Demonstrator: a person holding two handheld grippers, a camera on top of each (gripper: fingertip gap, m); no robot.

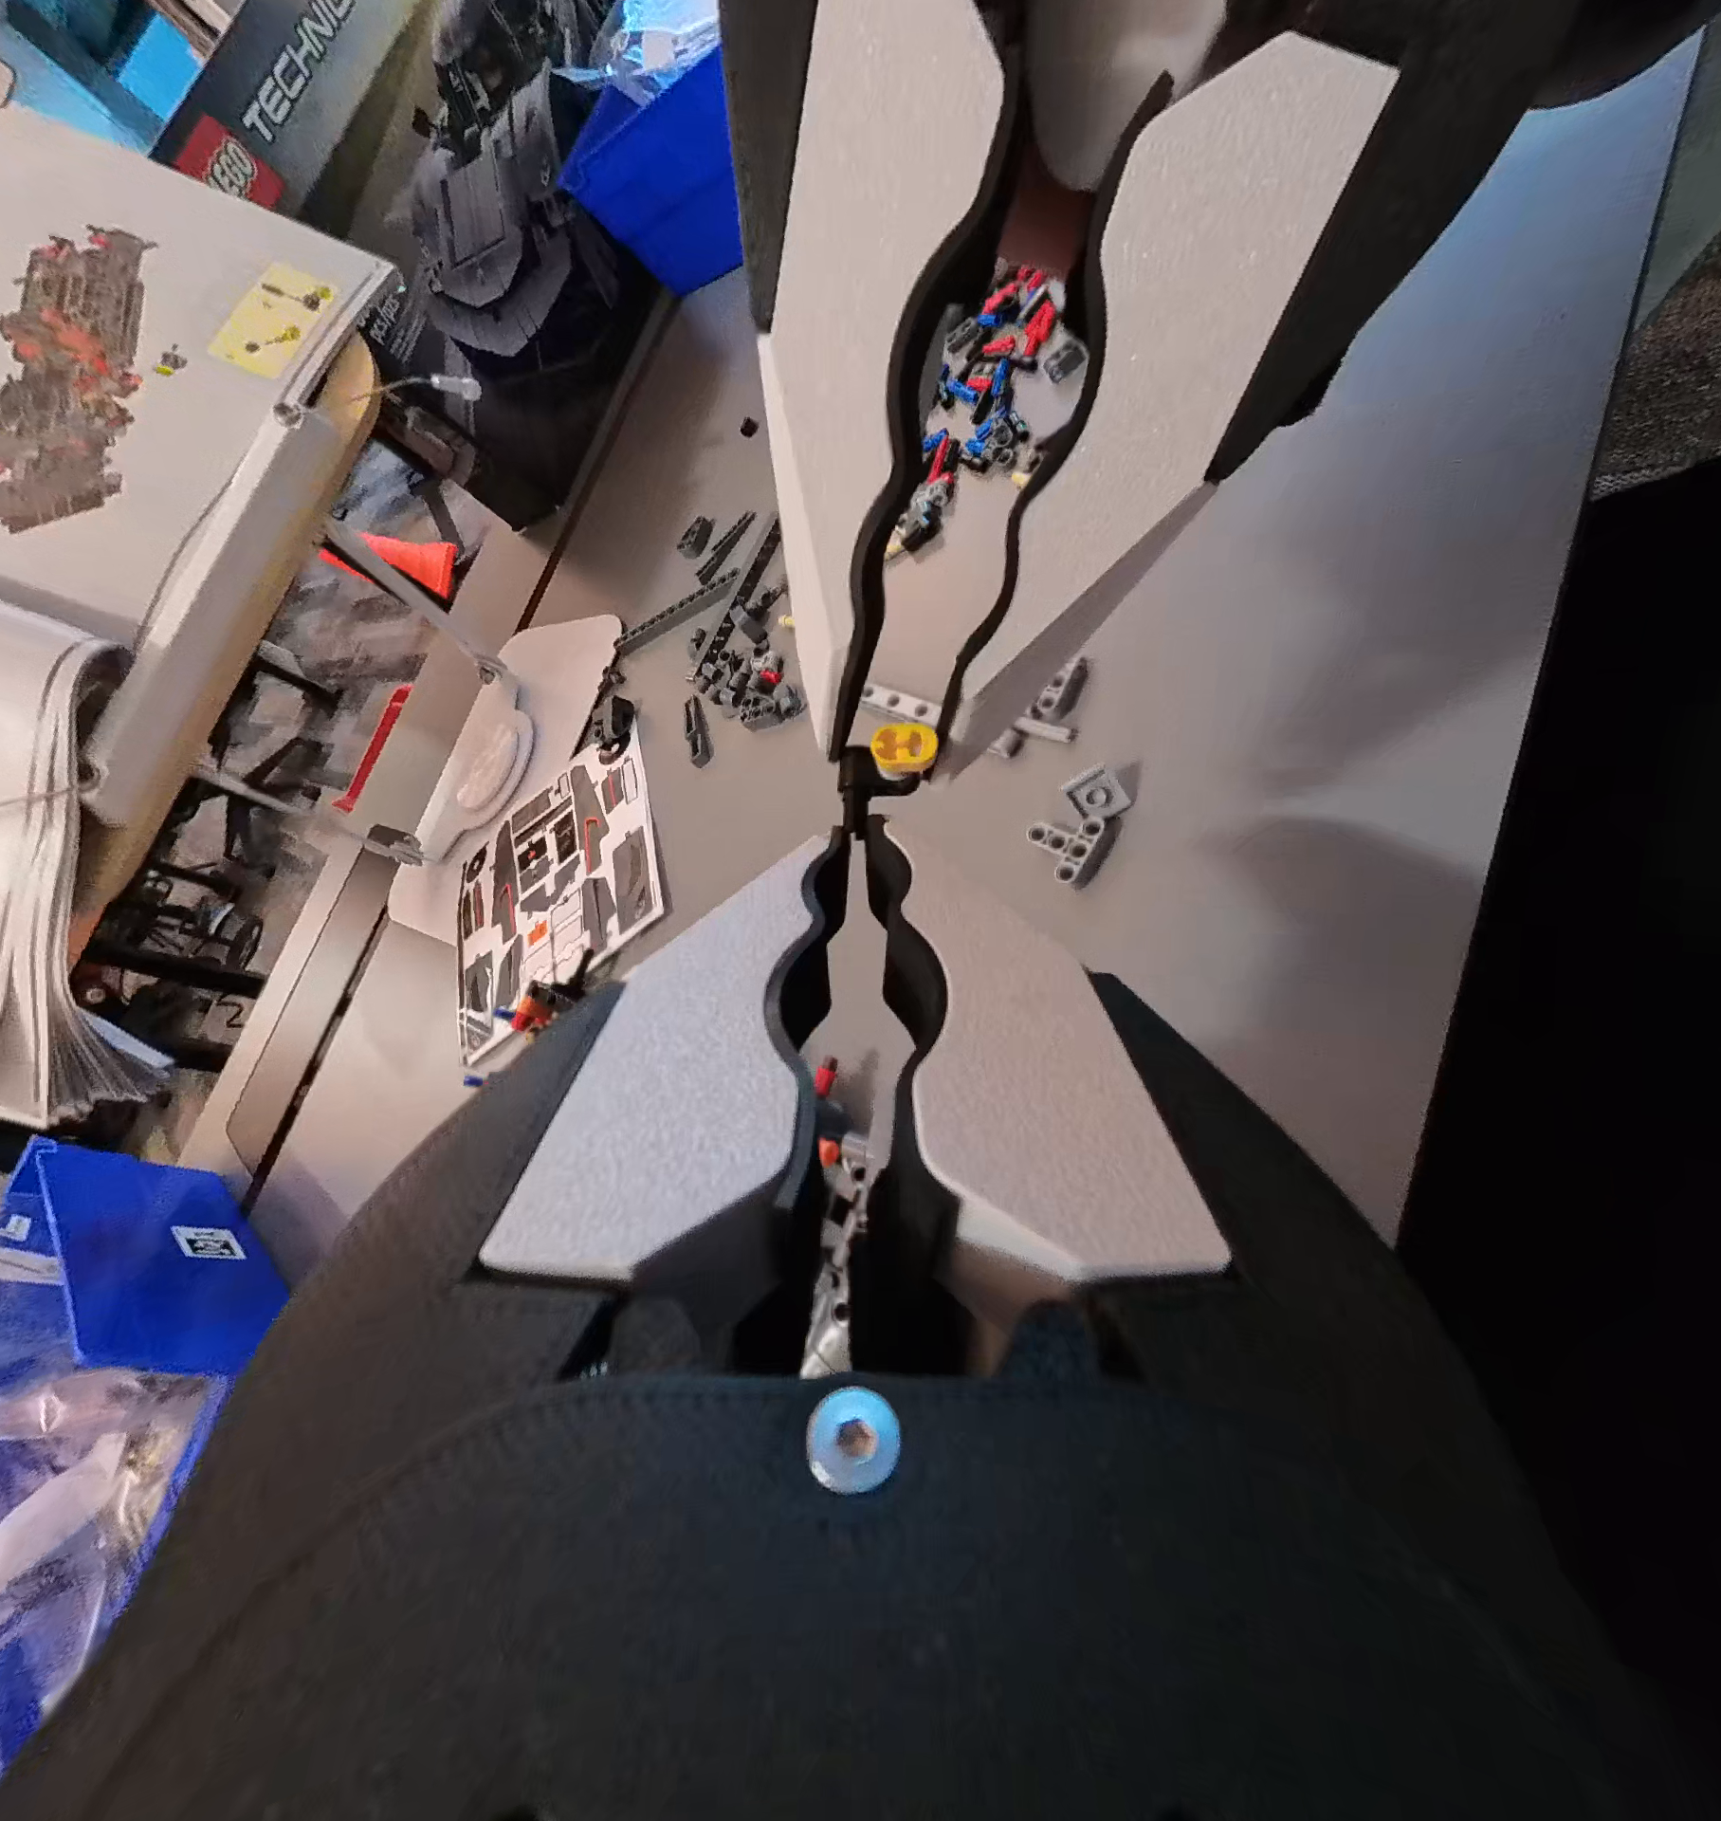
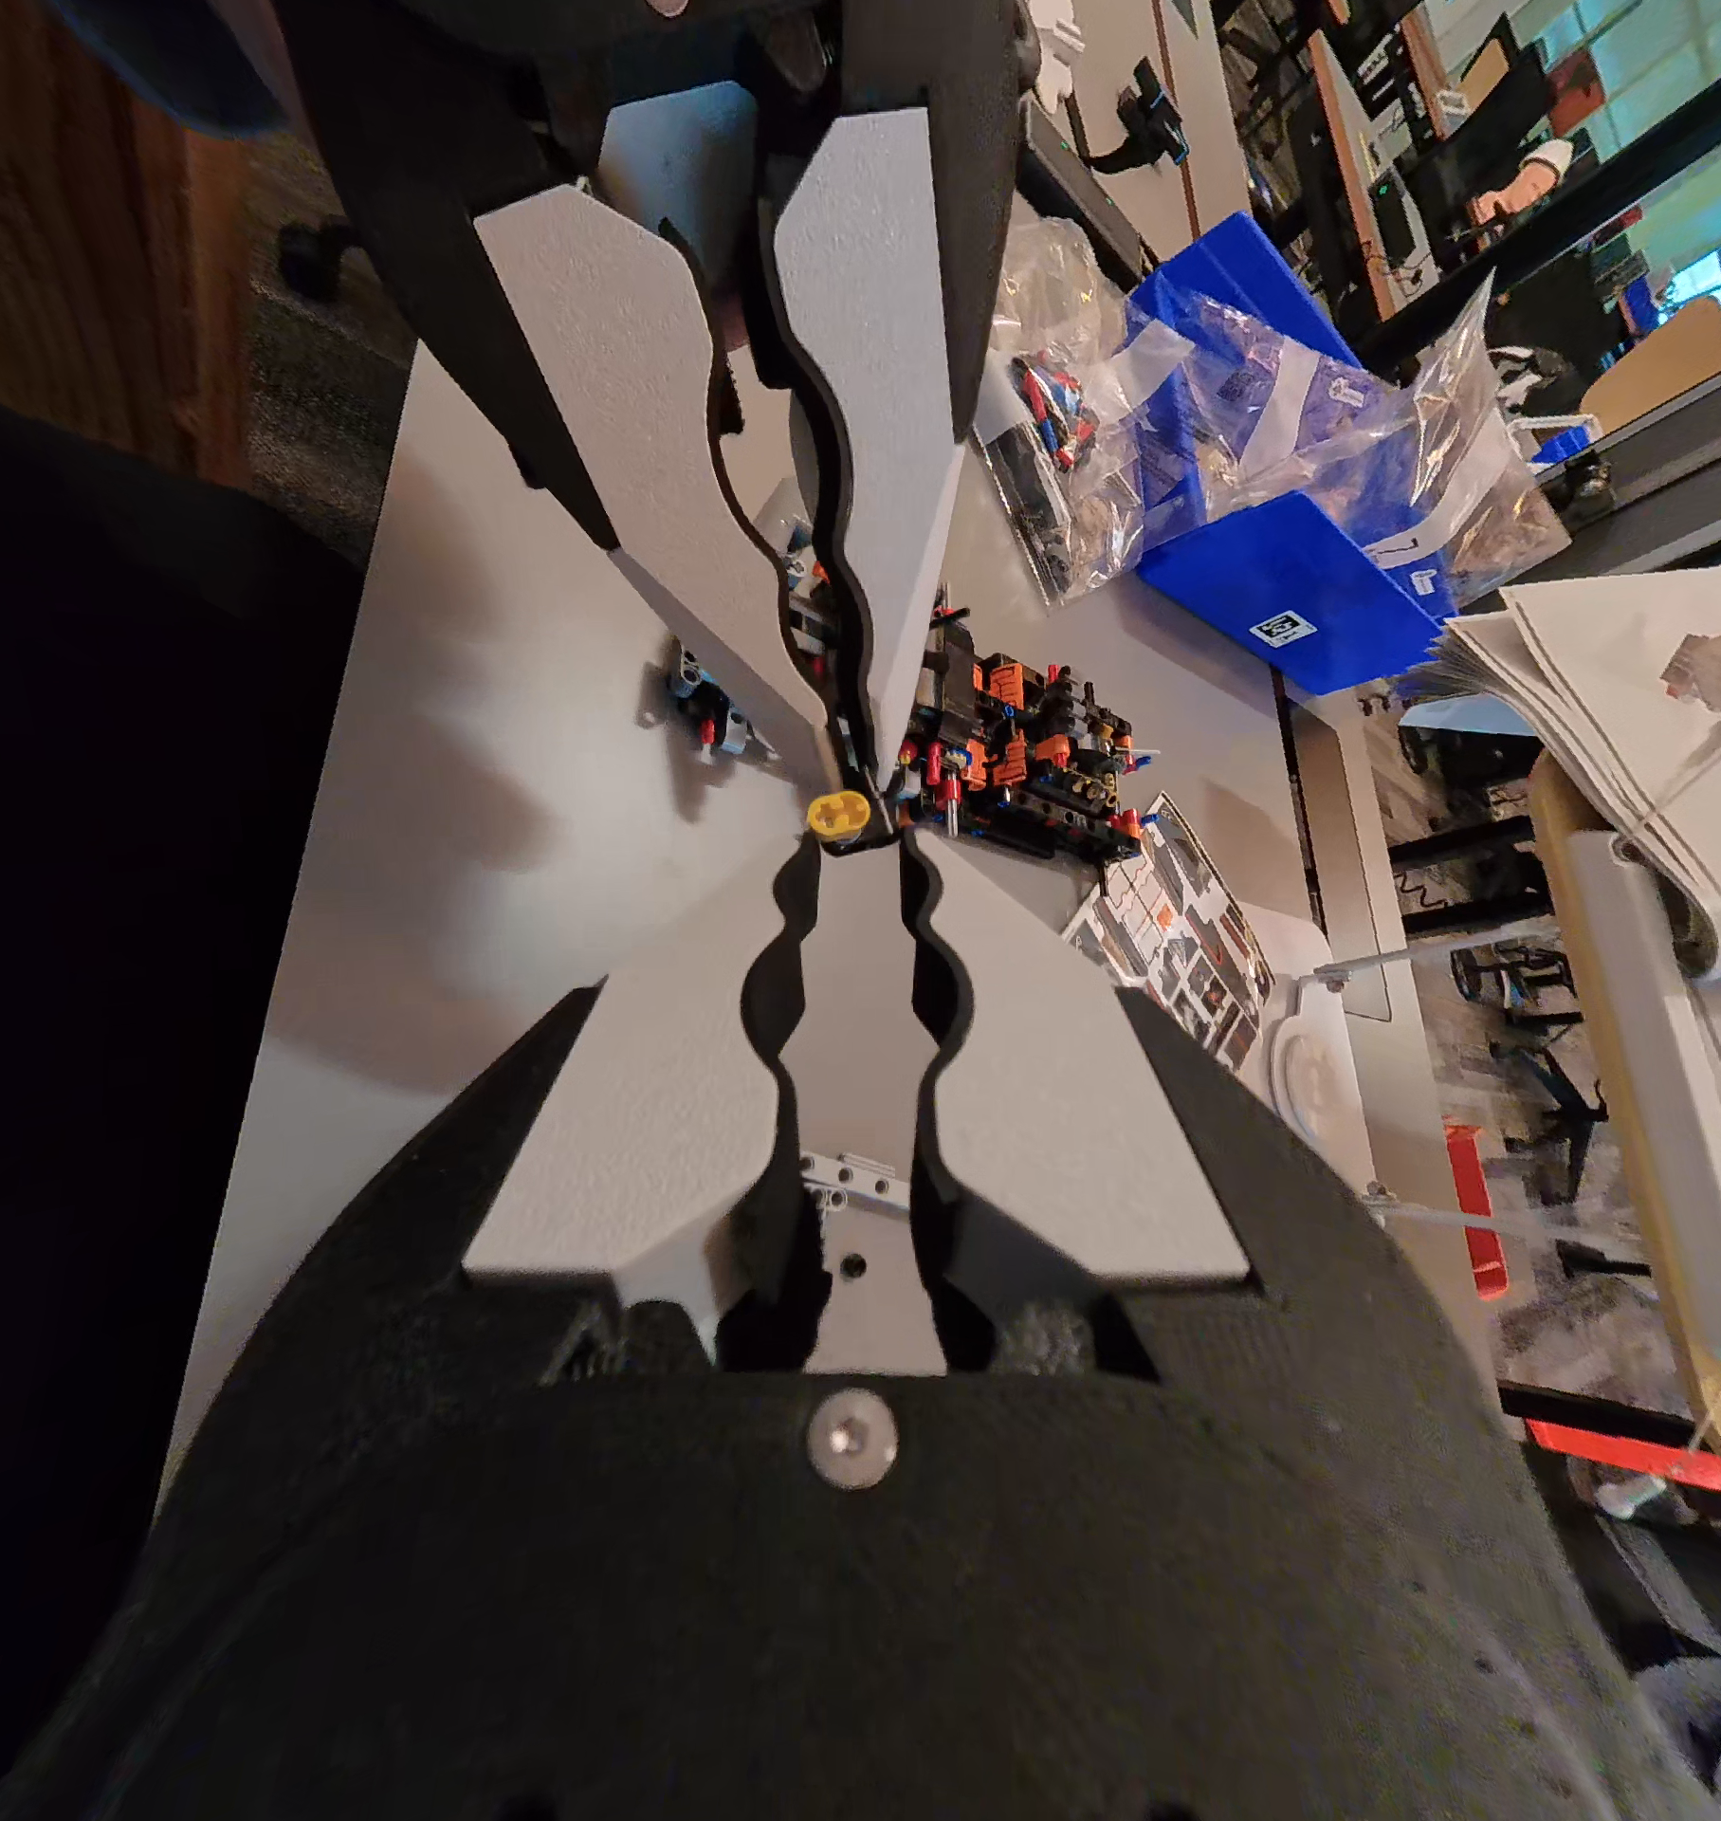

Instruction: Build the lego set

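Observation:
My left gripper (image 1: 851, 838) is shut on a thin black Lego piece (image 1: 854, 788) that sticks out past its tips. My right gripper (image 2: 858, 838) faces it tip to tip and is closed on a small yellow round piece (image 2: 839, 813) with a cross hole. The yellow piece (image 1: 901, 747) sits on the end of the black piece. In the left wrist view the right gripper (image 1: 895, 731) comes down from the top. In the right wrist view the left gripper (image 2: 851, 764) does the same. Both are above the grey table (image 2: 442, 788). A partly built black and orange model (image 2: 1024, 759) lies just behind.
A pile of red, blue and black pins (image 1: 994, 374), dark grey parts (image 1: 738, 650) and light grey beams (image 1: 1083, 828) lie on the table. A sticker sheet (image 1: 561, 887), an open instruction booklet (image 1: 98, 394), a blue bin (image 2: 1280, 552) and plastic bags (image 2: 1230, 394) are at the side. My left and right fingertips are right by each other.

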